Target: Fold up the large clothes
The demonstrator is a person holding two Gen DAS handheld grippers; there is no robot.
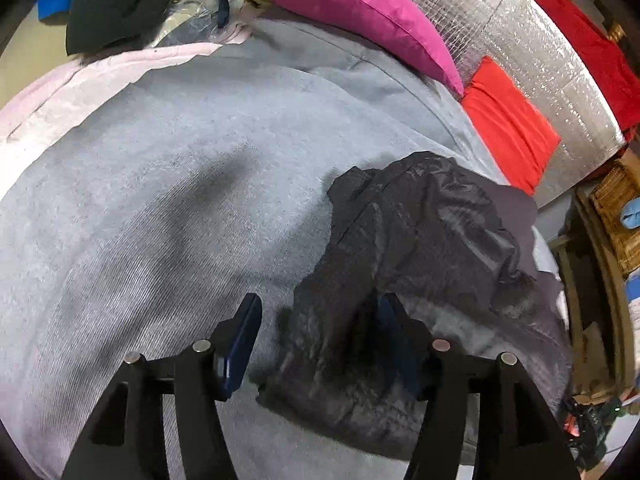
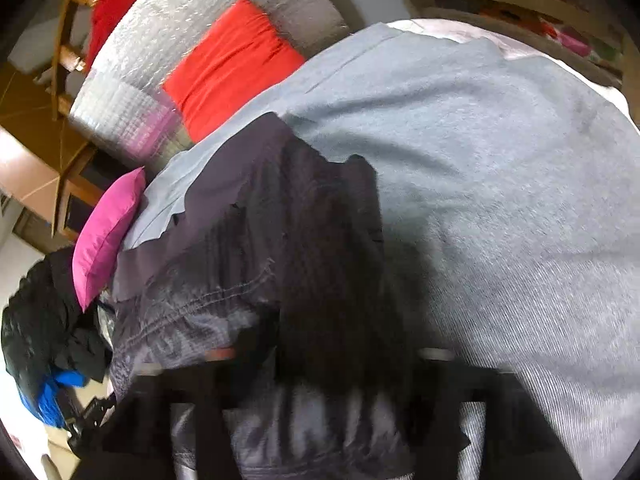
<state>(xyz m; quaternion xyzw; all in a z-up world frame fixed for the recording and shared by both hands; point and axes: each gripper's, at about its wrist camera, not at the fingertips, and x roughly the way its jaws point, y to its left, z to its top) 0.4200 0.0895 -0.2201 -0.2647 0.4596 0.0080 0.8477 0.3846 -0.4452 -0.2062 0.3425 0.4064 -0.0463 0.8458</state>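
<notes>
Left gripper (image 1: 320, 344) hangs spread wide over the crumpled dark shiny garment (image 1: 404, 280) on the grey woven bedcover (image 1: 180, 200), seemingly lining up a grab. Right gripper's grip: cannot tell, fabric hides it.

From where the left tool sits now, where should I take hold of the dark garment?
Judging by its pose, grip the near crumpled edge of the dark garment, coming low from the near side. It lies bunched on the grey blanket, between the left tool's open fingers.

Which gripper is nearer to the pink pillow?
Cannot tell. The left gripper and the right gripper both sit at the dark garment, apart from the pink pillow.
</notes>
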